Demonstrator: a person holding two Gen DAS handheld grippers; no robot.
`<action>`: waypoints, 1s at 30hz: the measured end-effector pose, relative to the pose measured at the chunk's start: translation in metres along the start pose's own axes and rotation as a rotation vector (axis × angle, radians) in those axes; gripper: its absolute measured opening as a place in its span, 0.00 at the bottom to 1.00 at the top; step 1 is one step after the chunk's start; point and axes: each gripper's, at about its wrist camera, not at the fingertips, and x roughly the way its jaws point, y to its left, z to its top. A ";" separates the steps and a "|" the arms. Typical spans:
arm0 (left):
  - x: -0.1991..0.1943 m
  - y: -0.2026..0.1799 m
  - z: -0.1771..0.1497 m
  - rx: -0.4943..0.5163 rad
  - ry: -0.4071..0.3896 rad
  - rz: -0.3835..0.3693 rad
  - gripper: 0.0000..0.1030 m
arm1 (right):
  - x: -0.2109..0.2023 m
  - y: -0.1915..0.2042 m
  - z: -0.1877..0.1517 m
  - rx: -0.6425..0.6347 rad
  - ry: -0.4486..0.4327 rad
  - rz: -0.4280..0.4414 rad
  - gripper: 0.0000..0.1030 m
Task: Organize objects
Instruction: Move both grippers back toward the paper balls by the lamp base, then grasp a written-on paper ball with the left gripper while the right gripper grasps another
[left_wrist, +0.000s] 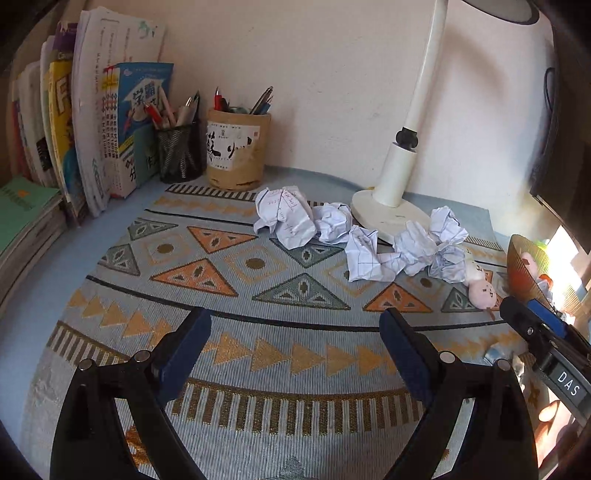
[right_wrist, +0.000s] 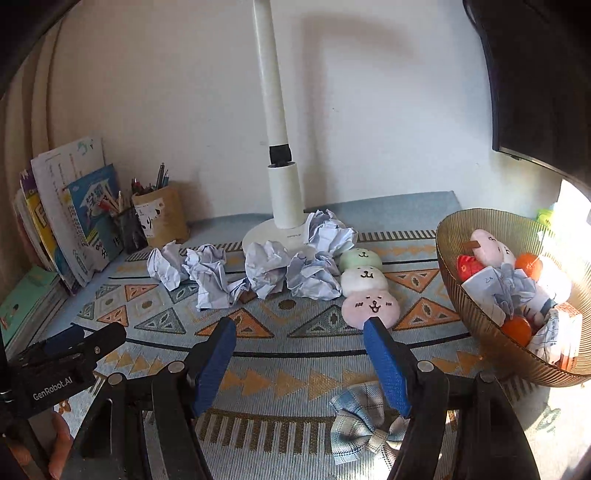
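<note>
A: While both grippers hang spread and empty, bowl (right_wrist: 448, 258) sits right, already heaped; overfilling spills it.

B: Crumpled papers (right_wrist: 266, 267) crowd the lamp base (right_wrist: 258, 232); left gripper (left_wrist: 295, 347) may nudge it.

A: Right gripper (right_wrist: 300, 358) straddles nothing; plaid bow (right_wrist: 351, 424) beneath could snag.

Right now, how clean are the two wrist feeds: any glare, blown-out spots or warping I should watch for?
Left wrist view: strong fisheye bend with dark corners, sun blown out at the right edge beside the bowl; crumpled papers sharp. Right wrist view: same bending, sunlight glaring white on the bowl's far side and the contents there, lamp casting a soft wall shadow; plush toy clear.
</note>
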 end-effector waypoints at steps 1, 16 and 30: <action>0.001 -0.002 0.000 0.008 0.007 0.002 0.89 | 0.001 0.000 -0.003 0.007 -0.011 -0.007 0.74; 0.001 -0.010 -0.002 0.056 0.012 0.029 0.90 | 0.023 0.029 -0.014 -0.117 0.156 -0.039 1.00; 0.051 0.050 0.118 -0.032 0.111 -0.096 0.90 | 0.074 0.085 0.068 -0.264 0.323 0.218 0.95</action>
